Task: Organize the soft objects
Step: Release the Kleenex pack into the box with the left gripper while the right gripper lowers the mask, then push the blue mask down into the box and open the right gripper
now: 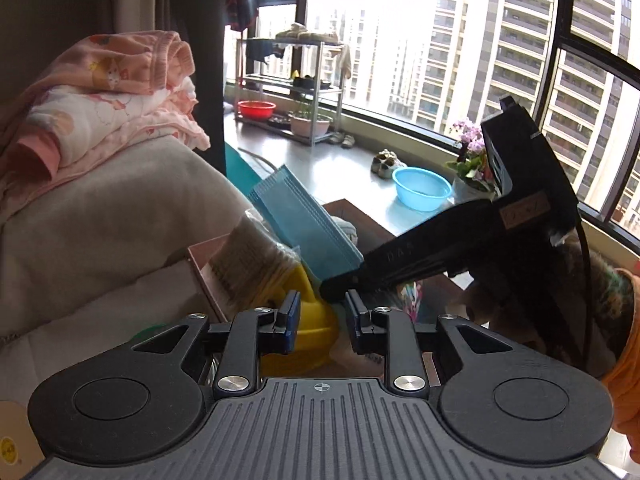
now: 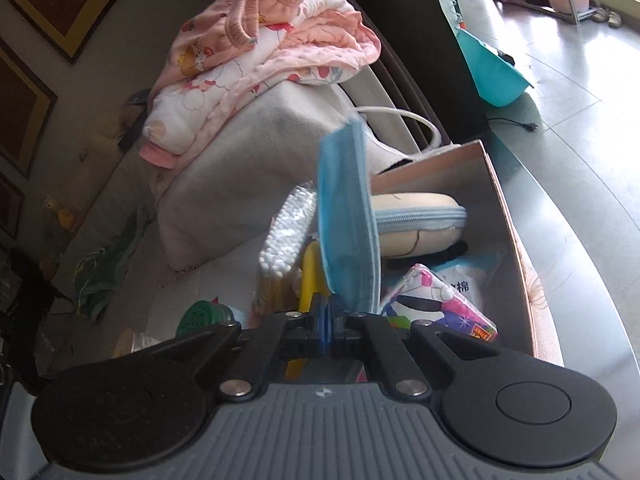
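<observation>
Right tongs (image 2: 329, 322) (mask-pinching (image 2: 348, 224)) above crowded box (image 2: 516, 240)

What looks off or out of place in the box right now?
The blue face masks stand on edge above the box, pinched at one end by the right gripper, not lying in with the rest. The cotton swab pack leans over the box's left side. Nothing looks spilled or damaged.

Daylight floods through the window (image 1: 400, 40) — blown-out glare (fisheye-bent edges), interior dimmer, slightly soft.
</observation>
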Demonstrator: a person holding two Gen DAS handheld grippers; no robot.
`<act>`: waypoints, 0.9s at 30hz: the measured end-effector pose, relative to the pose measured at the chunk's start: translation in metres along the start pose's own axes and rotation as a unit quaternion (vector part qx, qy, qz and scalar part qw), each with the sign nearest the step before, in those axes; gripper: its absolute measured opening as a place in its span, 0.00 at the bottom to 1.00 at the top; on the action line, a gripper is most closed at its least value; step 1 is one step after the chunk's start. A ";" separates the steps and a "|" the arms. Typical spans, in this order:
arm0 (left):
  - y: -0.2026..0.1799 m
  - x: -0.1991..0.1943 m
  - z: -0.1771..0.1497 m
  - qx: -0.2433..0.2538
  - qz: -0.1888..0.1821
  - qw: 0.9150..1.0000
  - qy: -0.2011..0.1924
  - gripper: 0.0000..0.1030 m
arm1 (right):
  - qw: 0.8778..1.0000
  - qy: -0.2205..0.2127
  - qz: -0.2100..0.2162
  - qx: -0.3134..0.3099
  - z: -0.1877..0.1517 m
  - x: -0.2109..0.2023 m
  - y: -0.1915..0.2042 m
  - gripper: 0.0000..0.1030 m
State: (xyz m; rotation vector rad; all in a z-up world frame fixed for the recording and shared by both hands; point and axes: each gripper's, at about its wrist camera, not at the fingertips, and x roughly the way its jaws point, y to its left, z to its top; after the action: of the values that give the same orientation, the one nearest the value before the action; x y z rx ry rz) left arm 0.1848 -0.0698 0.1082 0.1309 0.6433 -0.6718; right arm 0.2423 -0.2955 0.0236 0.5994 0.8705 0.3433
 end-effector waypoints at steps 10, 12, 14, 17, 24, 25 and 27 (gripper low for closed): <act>0.017 0.085 0.060 -0.090 -0.081 0.992 0.030 0.27 | 1.000 -0.010 0.019 -0.005 -0.023 -0.026 -0.011 0.01; 0.015 0.103 0.056 -0.101 -0.097 0.989 0.051 0.27 | 0.999 -0.002 0.031 -0.019 -0.029 -0.030 -0.012 0.01; 0.011 0.116 0.049 -0.098 -0.100 0.988 0.073 0.26 | 0.998 0.000 0.034 -0.045 -0.036 -0.033 -0.011 0.01; 0.012 0.128 0.038 -0.104 -0.104 0.984 0.101 0.25 | 0.997 -0.005 0.030 -0.072 -0.043 -0.035 -0.009 0.01; 0.040 0.136 0.024 -0.154 -0.106 0.975 0.119 0.09 | 0.993 -0.007 0.026 -0.114 -0.044 -0.033 -0.003 0.01; 0.042 0.136 0.023 -0.165 -0.108 0.973 0.119 0.09 | 0.993 -0.006 0.023 -0.118 -0.043 -0.032 -0.002 0.01; 0.042 0.136 0.022 -0.164 -0.106 0.974 0.117 0.08 | 0.992 -0.004 0.019 -0.124 -0.041 -0.029 0.000 0.01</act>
State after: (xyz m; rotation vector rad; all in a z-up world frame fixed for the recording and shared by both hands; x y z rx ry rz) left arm 0.3035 -0.1166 0.0416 -0.1703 0.9965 -0.7520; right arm 0.1921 -0.2962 0.0206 0.3864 0.7958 0.4752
